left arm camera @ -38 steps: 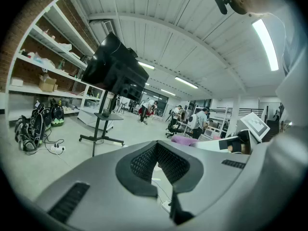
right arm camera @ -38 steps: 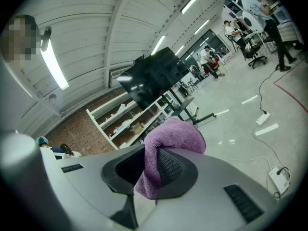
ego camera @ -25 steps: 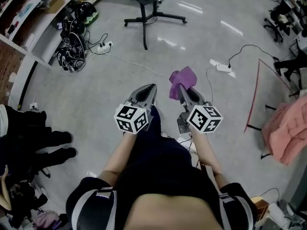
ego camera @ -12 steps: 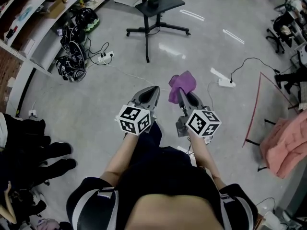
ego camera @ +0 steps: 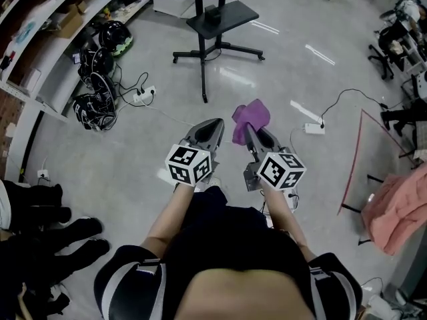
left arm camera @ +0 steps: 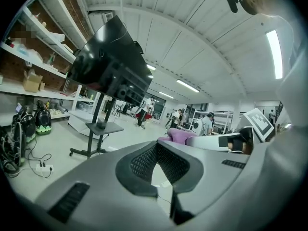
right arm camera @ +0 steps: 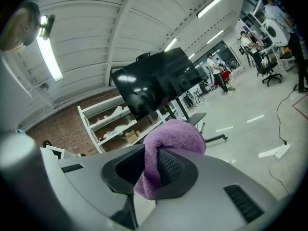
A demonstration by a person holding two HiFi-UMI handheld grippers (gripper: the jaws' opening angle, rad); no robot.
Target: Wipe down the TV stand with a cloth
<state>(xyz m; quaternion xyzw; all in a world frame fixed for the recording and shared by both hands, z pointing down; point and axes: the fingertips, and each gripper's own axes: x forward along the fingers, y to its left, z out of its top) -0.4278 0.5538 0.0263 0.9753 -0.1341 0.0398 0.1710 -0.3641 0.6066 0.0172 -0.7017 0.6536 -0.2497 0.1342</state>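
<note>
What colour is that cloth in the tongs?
Purple; the cloth shows best in the right gripper view.

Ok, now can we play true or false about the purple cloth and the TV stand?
1. The right hand-held gripper holds a purple cloth. True.
2. The left hand-held gripper holds a cloth too. False: its jaws are shut on nothing.
3. The cloth is touching the TV stand. False: the stand is apart from it, farther across the floor.
4. A white power strip lies on the floor. True.
</note>
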